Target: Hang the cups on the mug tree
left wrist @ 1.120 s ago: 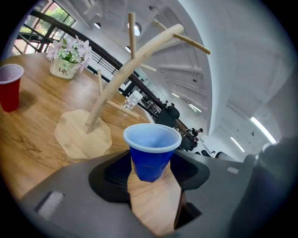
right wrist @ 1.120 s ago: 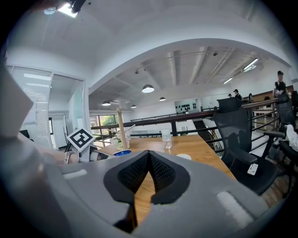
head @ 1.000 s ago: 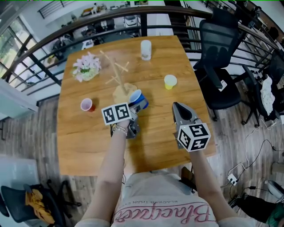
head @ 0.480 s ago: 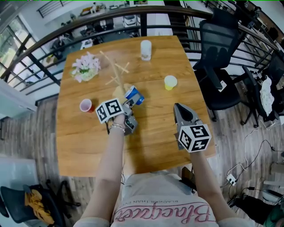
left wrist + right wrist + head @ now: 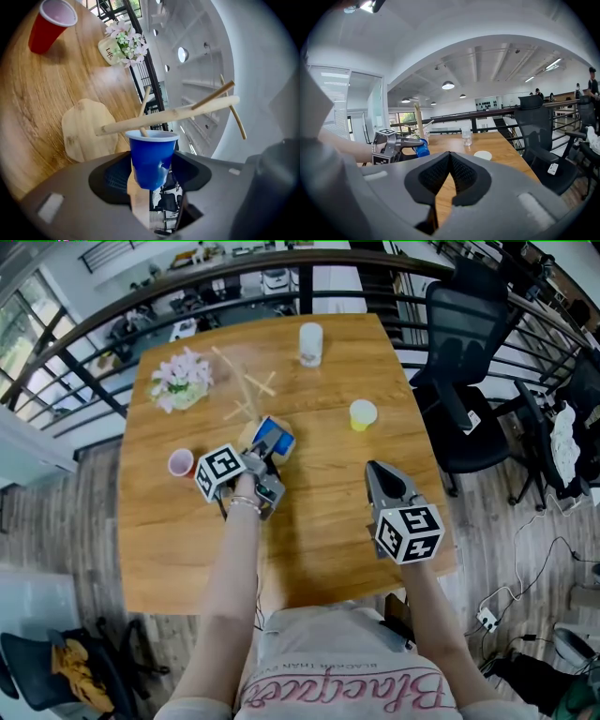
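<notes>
Cup, blue, wall dented on one side, sat clamped in left claw, rim at tree peg; right claw was closed, empty.

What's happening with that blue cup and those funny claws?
A person is hanging cups on a wooden mug tree. The left claw is squeezing a blue cup and holding it tipped over with its open mouth right at one of the tree's pegs. The right claw is shut with nothing in it, waiting above the table. A red cup, a yellow cup and a clear cup stand on the table, not hung yet.
</notes>
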